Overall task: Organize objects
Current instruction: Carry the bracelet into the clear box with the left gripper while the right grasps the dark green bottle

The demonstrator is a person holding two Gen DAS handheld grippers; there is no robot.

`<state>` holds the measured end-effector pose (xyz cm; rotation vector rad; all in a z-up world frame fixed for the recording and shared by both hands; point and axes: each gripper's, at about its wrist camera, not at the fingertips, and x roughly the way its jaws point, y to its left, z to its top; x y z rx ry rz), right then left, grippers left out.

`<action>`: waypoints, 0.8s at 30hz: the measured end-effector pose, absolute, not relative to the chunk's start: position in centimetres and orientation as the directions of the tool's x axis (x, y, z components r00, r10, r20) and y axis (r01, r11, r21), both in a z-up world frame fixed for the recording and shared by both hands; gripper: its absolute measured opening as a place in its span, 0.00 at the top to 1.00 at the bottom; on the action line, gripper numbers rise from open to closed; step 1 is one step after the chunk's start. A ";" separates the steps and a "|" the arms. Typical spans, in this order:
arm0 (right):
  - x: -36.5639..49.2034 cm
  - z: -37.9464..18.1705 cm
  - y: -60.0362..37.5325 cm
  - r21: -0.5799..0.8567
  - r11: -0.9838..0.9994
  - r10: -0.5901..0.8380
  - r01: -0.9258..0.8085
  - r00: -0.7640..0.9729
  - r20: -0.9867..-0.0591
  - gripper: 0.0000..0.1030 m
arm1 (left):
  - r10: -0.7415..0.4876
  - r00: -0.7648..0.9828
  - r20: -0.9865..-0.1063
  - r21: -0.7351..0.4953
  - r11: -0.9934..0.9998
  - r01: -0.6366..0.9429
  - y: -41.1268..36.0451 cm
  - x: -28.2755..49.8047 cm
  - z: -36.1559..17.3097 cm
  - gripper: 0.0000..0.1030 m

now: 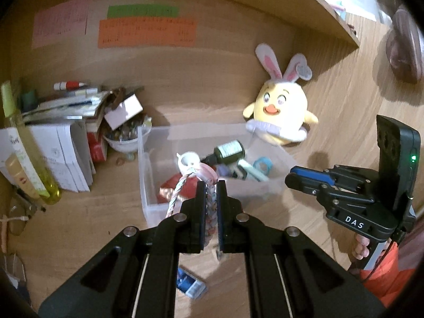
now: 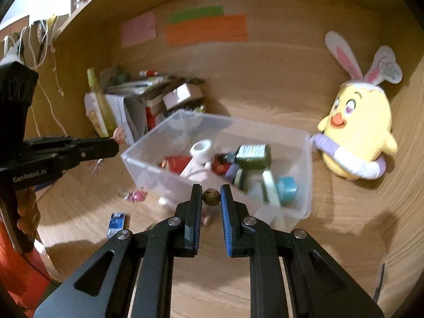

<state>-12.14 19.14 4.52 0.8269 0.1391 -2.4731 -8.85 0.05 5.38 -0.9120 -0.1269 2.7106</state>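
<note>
A clear plastic bin [image 1: 148,175] [image 2: 304,185] sits on the wooden desk and holds a dark green bottle [image 1: 229,150] [image 2: 253,155], a red packet, a white and pink item, a pale green tube and a blue tape roll [image 2: 287,186]. My left gripper [image 1: 211,185] is shut on a braided pastel cord with a pink charm [image 1: 206,173], held over the bin's near side; it also shows in the right wrist view [image 2: 112,145]. My right gripper [image 2: 211,189] is shut on a small brown ball [image 2: 211,197] in front of the bin; it shows in the left wrist view [image 1: 294,176].
A yellow chick plush with bunny ears [image 1: 281,111] [image 2: 357,137] leans at the back right. Stacked books, a yellow-green bottle [image 1: 18,143] and a bowl of trinkets [image 1: 122,137] stand left of the bin. A small blue packet [image 2: 116,224] and small trinkets [image 2: 135,194] lie on the desk.
</note>
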 end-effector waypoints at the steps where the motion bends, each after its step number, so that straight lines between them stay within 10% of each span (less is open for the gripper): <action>1: -12.4 4.8 19.2 0.063 -0.860 -0.445 0.507 -0.683 -0.579 0.88 | 0.286 -0.767 -0.575 -0.169 -0.958 -0.231 0.1 -9.0 5.6 0.94; 24: -18.4 4.4 20.6 0.046 -0.911 -0.355 0.410 -0.723 -0.593 0.88 | 0.257 -0.747 -0.613 -0.181 -0.966 -0.184 1.9 -17.0 4.2 0.94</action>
